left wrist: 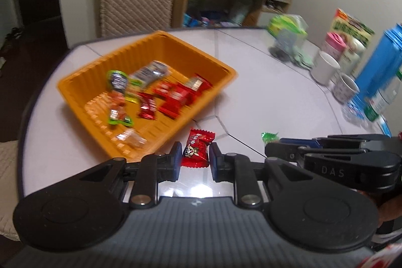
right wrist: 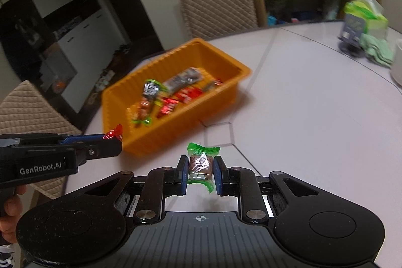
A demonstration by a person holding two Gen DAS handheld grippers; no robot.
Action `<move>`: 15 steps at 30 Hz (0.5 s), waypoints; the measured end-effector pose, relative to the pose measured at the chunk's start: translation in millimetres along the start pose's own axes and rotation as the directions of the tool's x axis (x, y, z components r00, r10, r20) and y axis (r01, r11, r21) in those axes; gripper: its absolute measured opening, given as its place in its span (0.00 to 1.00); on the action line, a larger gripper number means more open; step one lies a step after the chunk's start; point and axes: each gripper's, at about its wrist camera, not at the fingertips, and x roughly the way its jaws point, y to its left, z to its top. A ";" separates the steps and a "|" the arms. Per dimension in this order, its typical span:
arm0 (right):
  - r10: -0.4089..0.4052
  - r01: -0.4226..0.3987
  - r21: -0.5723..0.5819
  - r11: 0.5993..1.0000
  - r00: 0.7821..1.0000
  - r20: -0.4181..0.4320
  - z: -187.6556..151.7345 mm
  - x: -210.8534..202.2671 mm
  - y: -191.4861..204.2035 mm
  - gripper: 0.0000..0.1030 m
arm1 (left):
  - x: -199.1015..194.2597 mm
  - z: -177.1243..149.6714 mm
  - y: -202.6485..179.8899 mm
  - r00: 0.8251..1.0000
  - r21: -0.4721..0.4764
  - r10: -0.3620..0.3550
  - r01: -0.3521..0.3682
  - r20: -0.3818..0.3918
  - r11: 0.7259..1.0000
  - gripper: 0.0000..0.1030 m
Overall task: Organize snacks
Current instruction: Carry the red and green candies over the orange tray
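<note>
The left claw (left wrist: 195, 162) pinches a red wrapped candy (left wrist: 197, 148) across its middle, its pads pressed on the wrapper's sides. The right claw (right wrist: 201, 173) pinches a green wrapped candy (right wrist: 201, 162) the same way. Both candies hang above the pale tabletop (right wrist: 314, 117), just short of the near wall of the orange basket (left wrist: 83, 78), which already holds a scatter of red, green and silver packets.

These candies look very light, with a small firm core inside crinkly, slippery film. The twisted wrapper ends are flimsy and would likely slide or tear, so the body between the twists is the sound place to grip, as both claws do now. A gentle squeeze should be enough, and dropped into the basket they should take no harm.
</note>
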 end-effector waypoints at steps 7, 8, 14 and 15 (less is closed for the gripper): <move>0.062 -0.062 -0.038 0.997 0.998 0.011 27.5 31.3 27.3 0.21 | 0.7 17.6 33.4 0.997 -0.055 0.076 -0.075 0.022 0.996 0.20; 0.070 -0.069 -0.044 0.997 0.997 0.013 32.3 36.6 31.0 0.21 | 2.0 19.5 36.6 0.996 -0.060 0.081 -0.079 0.022 0.995 0.20; 0.088 -0.087 -0.072 0.994 0.996 0.015 56.0 66.1 44.1 0.21 | 14.9 32.7 51.0 0.995 -0.082 0.100 -0.098 0.021 0.992 0.20; 0.089 -0.088 -0.078 0.993 0.996 0.015 59.1 70.8 45.5 0.21 | 17.0 34.5 53.2 0.995 -0.087 0.101 -0.099 0.018 0.991 0.20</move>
